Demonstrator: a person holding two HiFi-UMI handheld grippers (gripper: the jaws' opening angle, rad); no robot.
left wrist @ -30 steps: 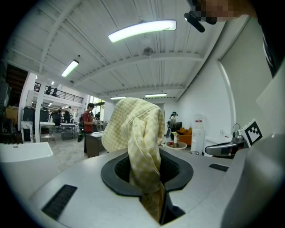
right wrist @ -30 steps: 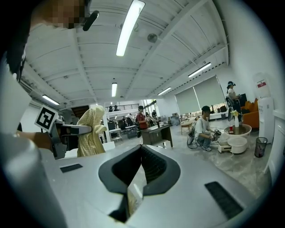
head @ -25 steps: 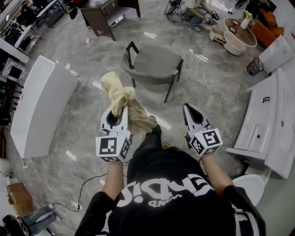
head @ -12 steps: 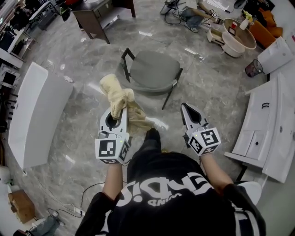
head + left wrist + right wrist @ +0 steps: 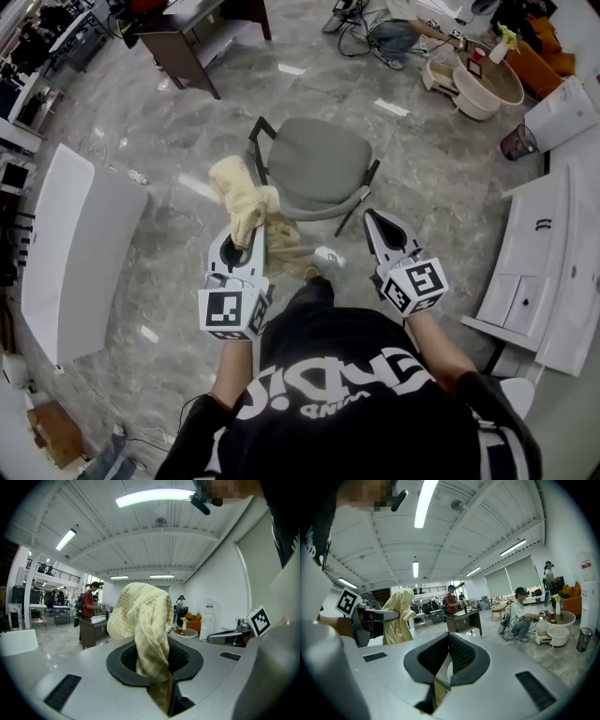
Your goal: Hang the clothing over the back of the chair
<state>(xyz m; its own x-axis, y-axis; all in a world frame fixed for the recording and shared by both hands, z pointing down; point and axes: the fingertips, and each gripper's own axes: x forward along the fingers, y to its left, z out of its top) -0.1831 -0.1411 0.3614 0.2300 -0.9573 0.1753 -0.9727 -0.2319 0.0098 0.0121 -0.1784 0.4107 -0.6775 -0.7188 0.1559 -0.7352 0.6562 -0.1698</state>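
Head view: the left gripper [image 5: 246, 242] clamps the bunched yellow clothing [image 5: 239, 192], which hangs just beside the grey chair [image 5: 314, 164], at its near left edge. The right gripper [image 5: 373, 219] is near the chair's right front leg.

Left gripper view: the jaws pinch the checked fabric.

Right gripper view: the jaws are together and hold nothing.

— What is the clothing [image 5: 246, 199] made of?
— Soft woven cloth, matt, with a fine check.
— And around it?
— I see a smooth, matt chair [image 5: 314, 164] seat. The floor [image 5: 169, 281] is glossy, like polished stone. My left gripper [image 5: 246, 231] has a smooth matt plastic shell and ribbed pads.
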